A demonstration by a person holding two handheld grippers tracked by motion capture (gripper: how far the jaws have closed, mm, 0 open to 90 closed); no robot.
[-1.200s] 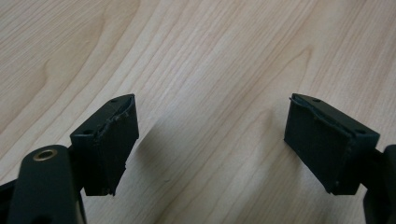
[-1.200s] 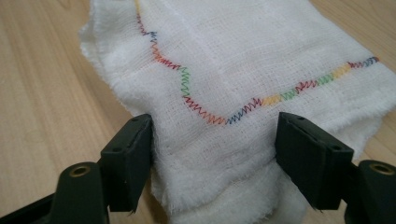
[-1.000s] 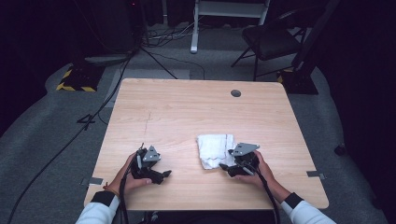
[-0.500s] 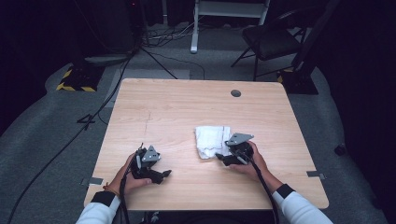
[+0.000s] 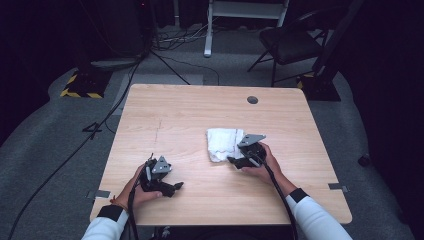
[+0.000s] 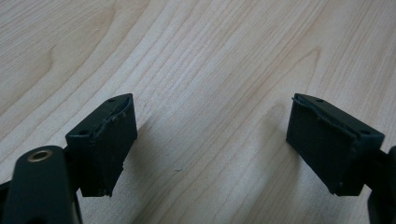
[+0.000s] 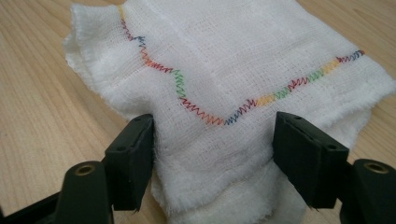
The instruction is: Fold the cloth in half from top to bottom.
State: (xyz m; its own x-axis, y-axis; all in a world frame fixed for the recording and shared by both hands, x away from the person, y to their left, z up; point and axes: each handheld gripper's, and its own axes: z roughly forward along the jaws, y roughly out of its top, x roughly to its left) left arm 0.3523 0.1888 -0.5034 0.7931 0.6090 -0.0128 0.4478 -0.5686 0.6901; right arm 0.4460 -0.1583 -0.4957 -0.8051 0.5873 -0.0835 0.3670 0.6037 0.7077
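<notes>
Since the earlier frame, the right gripper [image 5: 235,159] has slid leftward and farther up the table [image 5: 180,115], carrying the cloth [image 5: 222,142] a little that way with it, while the left gripper [image 5: 176,187] has kept its place near the front left edge. The cloth, a folded white gauze square with a rainbow zigzag seam [image 7: 205,116], lies right of centre on the near half of the table, its near edge between the right gripper's jaws. Those jaws stand wide apart astride the bunched folds, and whether the pads actually press on the fabric cannot be told. The left gripper's jaws are released, with bare wood between them. Judged by its loose weave and soft creases, the cloth is light, limp and not fragile; it will sag and unfold when lifted and may slide on the smooth wood. The stitched hem or a corner, where the layers lie stacked, looks the surest place to take hold.
</notes>
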